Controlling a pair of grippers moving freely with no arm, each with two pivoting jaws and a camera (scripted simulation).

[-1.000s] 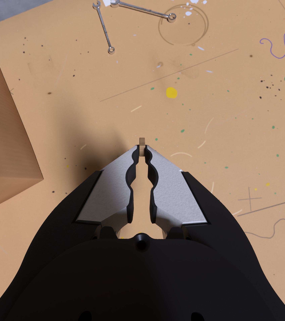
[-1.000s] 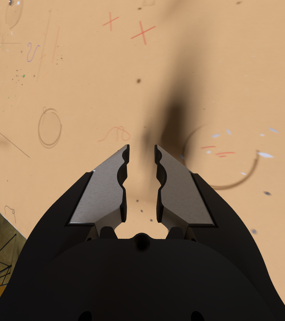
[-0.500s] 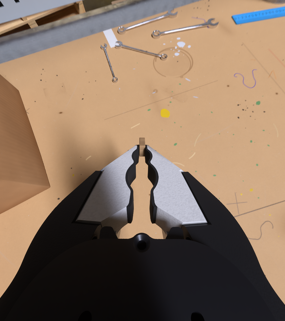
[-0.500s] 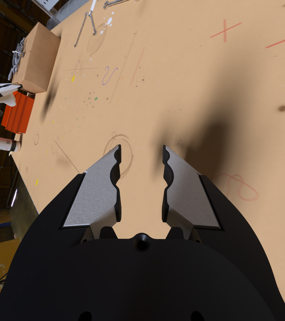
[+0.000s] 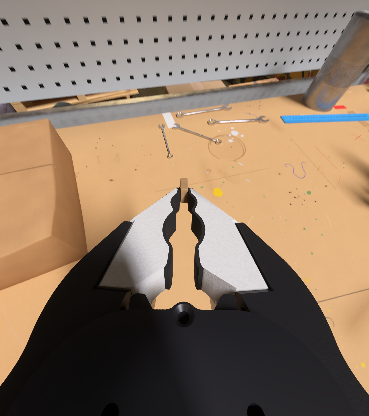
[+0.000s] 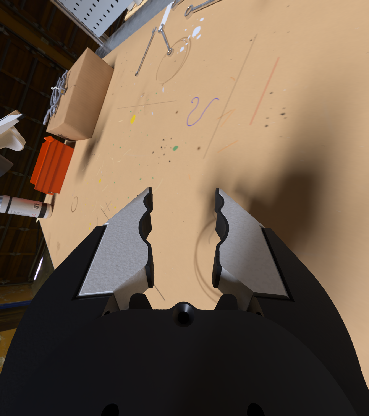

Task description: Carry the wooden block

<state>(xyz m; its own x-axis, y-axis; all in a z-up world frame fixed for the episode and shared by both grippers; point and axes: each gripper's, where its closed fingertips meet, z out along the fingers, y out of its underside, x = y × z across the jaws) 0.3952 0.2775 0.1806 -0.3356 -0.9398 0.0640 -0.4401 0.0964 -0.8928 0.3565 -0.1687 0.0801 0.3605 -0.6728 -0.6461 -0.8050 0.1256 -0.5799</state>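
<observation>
My left gripper (image 5: 183,195) is shut on a small, thin wooden block (image 5: 183,190), pinched upright between the fingertips and held above the tan workbench (image 5: 269,247). My right gripper (image 6: 183,193) is open and empty, tilted over the workbench (image 6: 269,157). The left gripper also shows at the far left edge of the right wrist view (image 6: 1,139), off the bench's side. The block itself cannot be made out there.
A cardboard box (image 5: 21,191) stands left of the left gripper and shows in the right wrist view (image 6: 80,96). Several wrenches (image 5: 201,132), a blue ruler (image 5: 326,118), a metal cylinder (image 5: 345,65) and a pegboard (image 5: 156,45) lie at the back. An orange box (image 6: 50,164) and a white tube (image 6: 23,207) sit near the bench edge.
The left gripper has risen and tilted up with the block, bringing the pegboard into view. The right gripper has opened wider and swung so the box and bench edge show.
</observation>
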